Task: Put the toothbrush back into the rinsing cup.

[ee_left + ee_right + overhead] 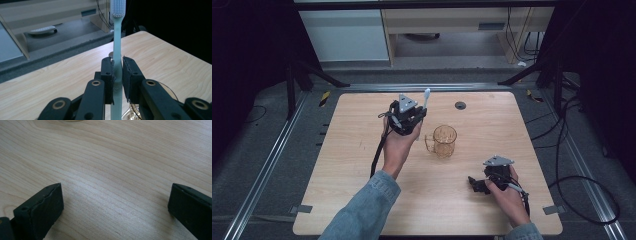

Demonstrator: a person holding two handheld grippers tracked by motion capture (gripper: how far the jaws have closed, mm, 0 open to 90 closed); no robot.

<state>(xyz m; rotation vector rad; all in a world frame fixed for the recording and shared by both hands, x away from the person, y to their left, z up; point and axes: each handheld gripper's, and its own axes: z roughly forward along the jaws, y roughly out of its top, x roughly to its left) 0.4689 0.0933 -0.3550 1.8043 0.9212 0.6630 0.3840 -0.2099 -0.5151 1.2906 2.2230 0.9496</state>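
Observation:
My left gripper (pixel 421 114) is raised over the table's middle-left and is shut on a pale mint toothbrush (pixel 426 96), held upright with the bristle head on top. In the left gripper view the toothbrush (pixel 117 47) stands between the two black pads, and the left gripper (pixel 117 75) clamps its handle. A clear amber glass mug (pixel 444 141) with a handle on its left stands just right of that hand; its rim (pixel 165 87) peeks out below the jaws. My right gripper (pixel 473 184) rests low near the front right, open, with bare wood between its jaws (pixel 115 202).
The wooden table (pixel 362 165) has a round dark cable grommet (pixel 460 105) near its far edge. Black cables (pixel 572 165) trail on the floor to the right. Metal rails (pixel 257 175) run along the table's sides, and a cabinet (pixel 347 35) stands behind.

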